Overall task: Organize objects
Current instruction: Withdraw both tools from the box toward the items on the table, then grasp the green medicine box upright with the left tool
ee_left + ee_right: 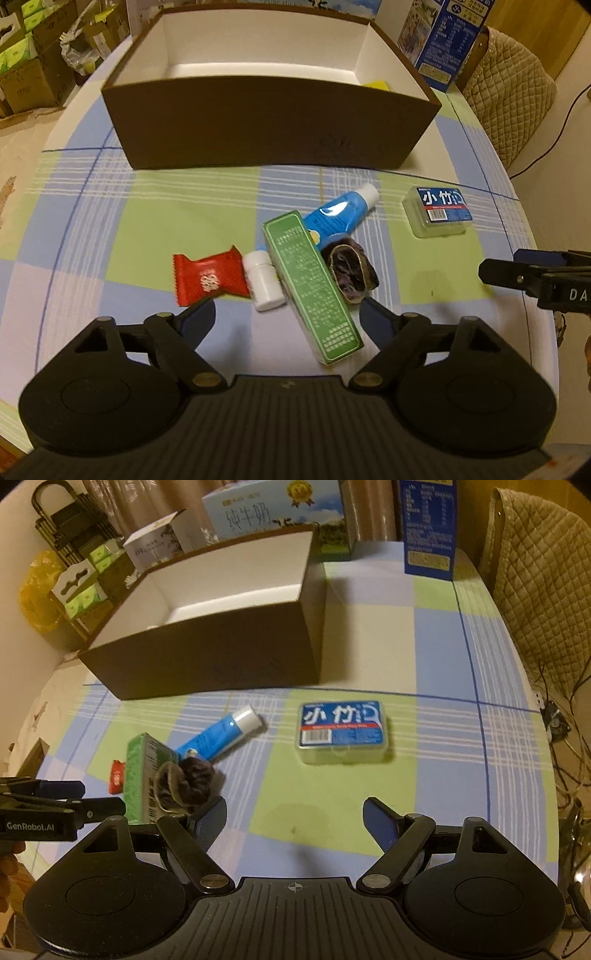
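A brown open box (258,122) with a white inside stands at the back of the table; a yellow item (376,85) shows in its right corner. In front of it lie a green carton (314,291), a blue tube (340,216), a small white bottle (264,282), a red candy packet (208,278), a dark scrunchie (351,273) and a clear case with a blue label (437,216). My left gripper (286,314) is open, its jaws either side of the carton's near end. My right gripper (295,814) is open and empty, short of the clear case (341,733).
The table has a checked blue, green and white cloth (369,642). Milk cartons (430,528) stand behind the box. A quilted chair back (535,576) is at the right edge. Cardboard boxes (26,74) and cables (569,746) lie beyond the table.
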`<state>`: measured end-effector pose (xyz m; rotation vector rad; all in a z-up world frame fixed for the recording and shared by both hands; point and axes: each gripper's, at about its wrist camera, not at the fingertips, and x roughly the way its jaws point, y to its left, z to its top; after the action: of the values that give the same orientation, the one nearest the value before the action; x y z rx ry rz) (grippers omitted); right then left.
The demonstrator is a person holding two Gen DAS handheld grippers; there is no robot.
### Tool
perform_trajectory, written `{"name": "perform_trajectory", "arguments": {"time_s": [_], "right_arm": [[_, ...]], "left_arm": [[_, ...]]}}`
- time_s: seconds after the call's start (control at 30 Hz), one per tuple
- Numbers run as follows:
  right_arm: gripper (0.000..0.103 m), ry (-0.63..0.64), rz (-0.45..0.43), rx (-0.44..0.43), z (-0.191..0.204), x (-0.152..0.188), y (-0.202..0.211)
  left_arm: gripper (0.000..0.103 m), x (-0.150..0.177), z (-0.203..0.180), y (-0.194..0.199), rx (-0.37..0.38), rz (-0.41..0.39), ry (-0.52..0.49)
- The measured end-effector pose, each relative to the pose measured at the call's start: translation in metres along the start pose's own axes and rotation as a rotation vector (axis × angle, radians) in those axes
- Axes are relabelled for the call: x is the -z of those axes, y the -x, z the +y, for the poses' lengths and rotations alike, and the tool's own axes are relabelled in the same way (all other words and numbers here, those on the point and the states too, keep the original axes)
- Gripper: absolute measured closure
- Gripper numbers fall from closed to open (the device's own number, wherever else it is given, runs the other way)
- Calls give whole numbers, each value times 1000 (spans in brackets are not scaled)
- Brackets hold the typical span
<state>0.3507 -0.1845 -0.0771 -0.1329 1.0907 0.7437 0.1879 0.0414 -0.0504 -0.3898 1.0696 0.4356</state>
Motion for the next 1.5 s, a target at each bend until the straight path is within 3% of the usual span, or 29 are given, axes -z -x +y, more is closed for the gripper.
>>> {"name": "perform_trajectory", "arguments": {"time_s": [0.17, 0.5, 0.73, 1.07, 1.3, 1.33, 1.4, 1.43, 1.5], "right_arm": [[25, -13, 14, 12, -9, 3, -2], [25, -27, 29, 24, -23, 3, -5], [25, -33, 41, 25, -32, 3, -10], [25, -34, 51, 24, -45, 3, -15], [25, 39, 0, 42, -51, -15, -22], [26, 58, -15, 58, -51, -19, -23], [42, 84, -39, 84, -54, -28, -28], [56, 82, -42, 86, -58, -32, -31], [66, 58, -50, 71, -67, -42, -38]], "left_arm": [[31, -2, -5, -12, -4, 17, 10], [39, -5, -10, -27, -22, 35, 27], [63, -10, -15, -38, -21, 50, 36], [77, -13, -24, -52, -58, 40, 20], [78, -9, -16, -40, -65, 26, 46], [78, -8, -14, -37, -66, 22, 52], [78, -8, -10, -30, -70, 10, 65], [78, -8, -8, -27, -72, 3, 71], [78, -9, -3, -20, -79, -14, 88]]}}
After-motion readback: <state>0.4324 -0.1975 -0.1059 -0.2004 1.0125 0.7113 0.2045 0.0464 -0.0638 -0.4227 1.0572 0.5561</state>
